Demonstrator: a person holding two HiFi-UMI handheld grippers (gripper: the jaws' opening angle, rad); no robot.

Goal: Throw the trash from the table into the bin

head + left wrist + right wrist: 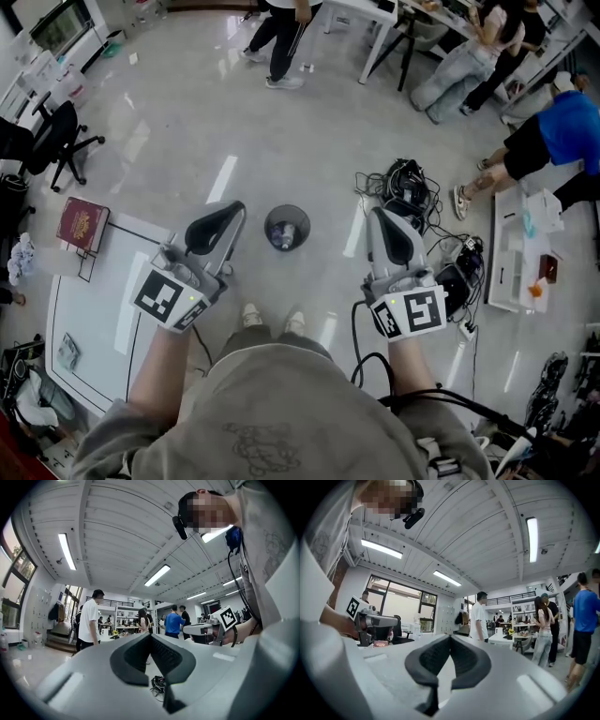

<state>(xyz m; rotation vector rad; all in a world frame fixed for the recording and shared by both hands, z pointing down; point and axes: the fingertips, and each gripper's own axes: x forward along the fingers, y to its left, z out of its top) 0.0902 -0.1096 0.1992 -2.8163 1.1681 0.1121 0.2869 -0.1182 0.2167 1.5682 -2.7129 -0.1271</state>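
Grey glossy floor (187,122) — bin (267,228), white table (94,319)

Open floor (216,122) round bin (287,228); cable tangle (405,187) R of it, table (89,328) L.

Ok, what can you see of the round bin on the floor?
The small round dark bin stands upright and lidless on the glossy pale floor, just ahead of the person's shoes. Its wall looks dark grey, maybe plastic. A few pale and bluish scraps lie inside. Nothing but the floor touches it.
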